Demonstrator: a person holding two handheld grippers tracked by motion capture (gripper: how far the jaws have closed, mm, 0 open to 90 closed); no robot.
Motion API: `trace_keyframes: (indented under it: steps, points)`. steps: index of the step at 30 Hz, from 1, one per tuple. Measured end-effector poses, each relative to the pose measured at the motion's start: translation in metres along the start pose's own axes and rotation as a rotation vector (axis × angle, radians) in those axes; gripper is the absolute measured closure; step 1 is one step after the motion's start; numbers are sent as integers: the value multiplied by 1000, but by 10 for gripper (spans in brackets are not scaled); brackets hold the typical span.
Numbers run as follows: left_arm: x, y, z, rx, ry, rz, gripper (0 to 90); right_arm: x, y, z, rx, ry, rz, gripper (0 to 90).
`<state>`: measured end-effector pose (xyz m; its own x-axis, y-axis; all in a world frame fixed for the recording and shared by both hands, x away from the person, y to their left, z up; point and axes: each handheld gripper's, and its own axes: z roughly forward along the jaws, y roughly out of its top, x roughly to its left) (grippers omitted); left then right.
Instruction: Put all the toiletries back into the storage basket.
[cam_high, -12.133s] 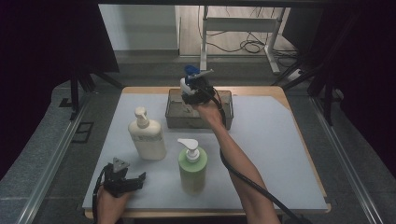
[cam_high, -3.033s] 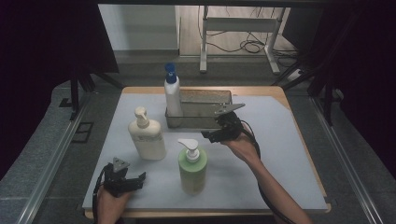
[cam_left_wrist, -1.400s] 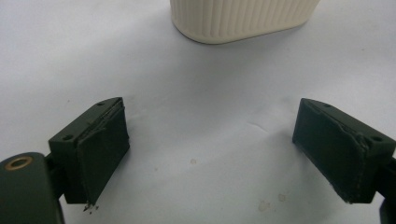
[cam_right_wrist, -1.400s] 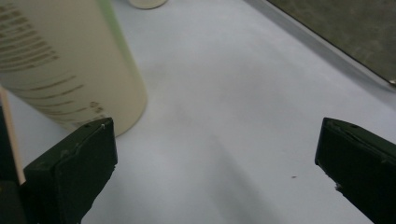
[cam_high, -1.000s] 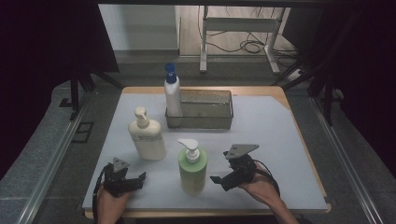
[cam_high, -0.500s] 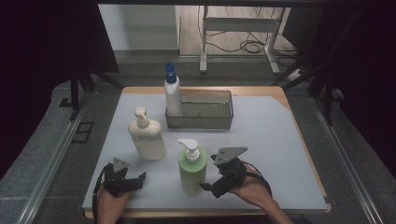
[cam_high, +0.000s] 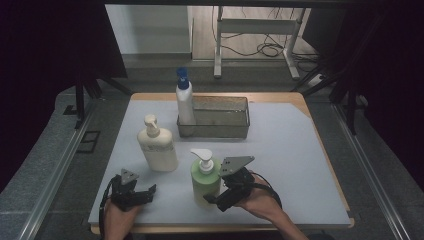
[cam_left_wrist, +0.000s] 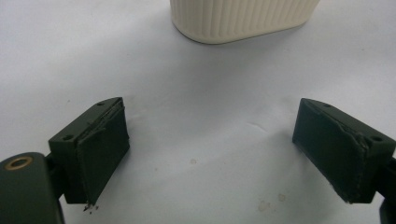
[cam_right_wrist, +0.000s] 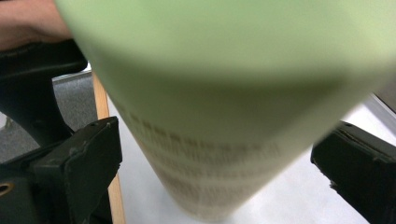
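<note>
Grey mat (cam_high: 300, 150) covers the table in the high view, bearing three pump bottles: a cream one (cam_high: 157, 145), a green one (cam_high: 205, 177), and a blue-capped white one (cam_high: 184, 100) standing in one clear bin (cam_high: 220, 120). Left gripper view: the left gripper (cam_left_wrist: 212, 149) gapes wide over bare mat below the cream bottle's base. Right gripper view: the right gripper (cam_right_wrist: 215, 172) straddles the green bottle, jaws apart; its printed lines are too blurred to read.

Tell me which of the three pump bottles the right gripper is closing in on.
The green bottle, nearest the front edge: the right gripper has its open jaws around its base. The cream bottle and the blue-capped white bottle stand farther back.
</note>
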<state>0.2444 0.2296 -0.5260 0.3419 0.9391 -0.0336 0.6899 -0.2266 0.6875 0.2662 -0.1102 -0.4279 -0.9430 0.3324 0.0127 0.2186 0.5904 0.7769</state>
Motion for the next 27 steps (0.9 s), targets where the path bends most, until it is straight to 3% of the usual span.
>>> trace_keyframes:
  steps: [13,27]
  points:
    - [0,0,0,0,0,0,100,1,10,8,-32,-13,-9,89]
    - [0,0,0,0,0,0,100,4,13,5,1,-36,-2,117]
